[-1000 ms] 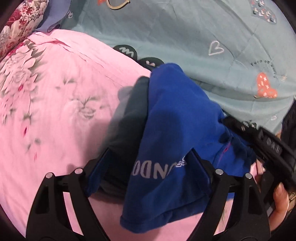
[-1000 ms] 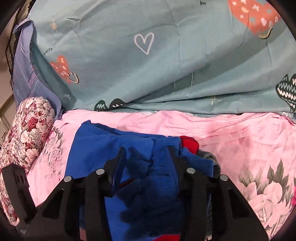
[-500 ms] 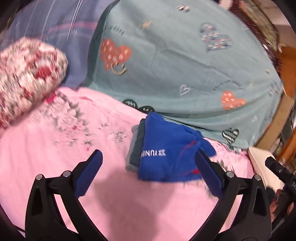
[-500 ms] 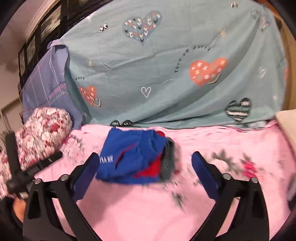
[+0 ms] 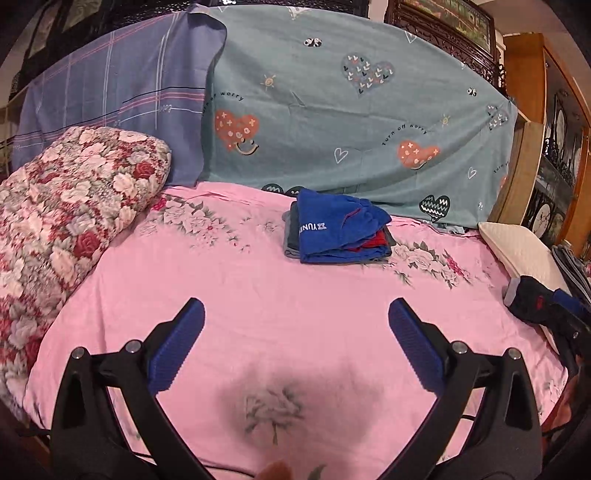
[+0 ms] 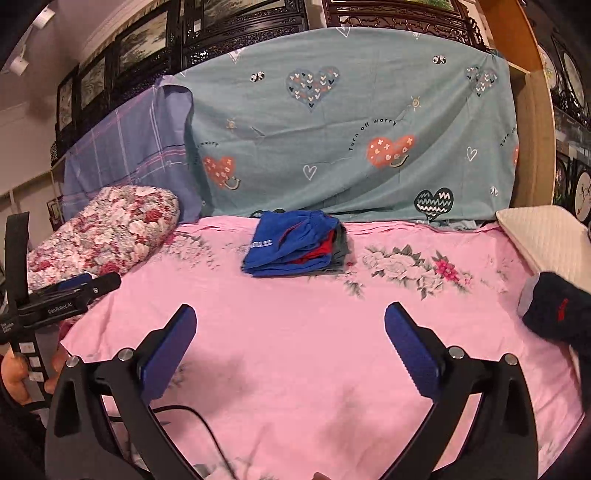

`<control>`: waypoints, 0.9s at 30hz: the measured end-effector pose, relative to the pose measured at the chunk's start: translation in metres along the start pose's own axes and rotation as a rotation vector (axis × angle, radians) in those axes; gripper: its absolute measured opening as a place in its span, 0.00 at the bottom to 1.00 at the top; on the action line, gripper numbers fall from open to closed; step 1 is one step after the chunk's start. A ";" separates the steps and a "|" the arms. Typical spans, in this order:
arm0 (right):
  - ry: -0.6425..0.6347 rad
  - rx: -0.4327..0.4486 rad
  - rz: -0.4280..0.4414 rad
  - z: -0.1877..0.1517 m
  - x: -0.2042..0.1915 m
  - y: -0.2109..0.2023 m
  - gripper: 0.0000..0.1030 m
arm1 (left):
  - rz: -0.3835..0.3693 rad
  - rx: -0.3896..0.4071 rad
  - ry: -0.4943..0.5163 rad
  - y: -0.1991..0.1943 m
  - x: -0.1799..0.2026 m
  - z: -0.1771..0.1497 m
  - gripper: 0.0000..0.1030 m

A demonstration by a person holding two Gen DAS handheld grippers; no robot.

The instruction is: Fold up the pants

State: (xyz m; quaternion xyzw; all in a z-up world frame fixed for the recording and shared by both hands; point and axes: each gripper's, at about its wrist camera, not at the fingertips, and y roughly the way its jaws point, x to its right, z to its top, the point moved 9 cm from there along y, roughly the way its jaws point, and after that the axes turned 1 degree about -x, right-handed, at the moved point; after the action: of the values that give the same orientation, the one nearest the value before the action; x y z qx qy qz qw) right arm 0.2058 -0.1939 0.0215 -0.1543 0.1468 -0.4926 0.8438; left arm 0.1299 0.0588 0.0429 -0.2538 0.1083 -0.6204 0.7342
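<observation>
Blue folded pants lying on pink floral bedsheet, far side of bed, close to teal heart-print cloth draped upright behind. White lettering on top fold, red fabric showing at open edge, grey garment layer underneath, sticking out at one side. In right wrist view same stack sitting mid-bed, well apart from both tools.

Left gripper spread wide, blue pads far apart, nothing between, only bare sheet below. Jaws just been opening, clear of cloth. Right gripper likewise wide apart, blue pads clear, empty gap over sheet. Jaws just been opening too, nothing gripped.

Red-and-white floral quilt roll at left edge of bed, purple plaid cloth behind it. Cream pillow at right edge. Dark garment with red mark at right, just in front of pillow. Dark carved wood panelling above cloths. Left tool body visible at left edge of right wrist view, a hand on its handle. Black cable trailing across sheet near bottom.
</observation>
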 end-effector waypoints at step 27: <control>0.016 -0.038 -0.056 -0.031 0.005 0.002 0.99 | 0.128 -0.070 0.070 0.008 0.006 -0.026 0.98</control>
State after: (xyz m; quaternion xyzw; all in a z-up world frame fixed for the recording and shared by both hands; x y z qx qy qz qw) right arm 0.1977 -0.2006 -0.0080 -0.1706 0.1586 -0.5144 0.8253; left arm 0.1254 0.0480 0.0184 -0.2498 0.1715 -0.5764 0.7590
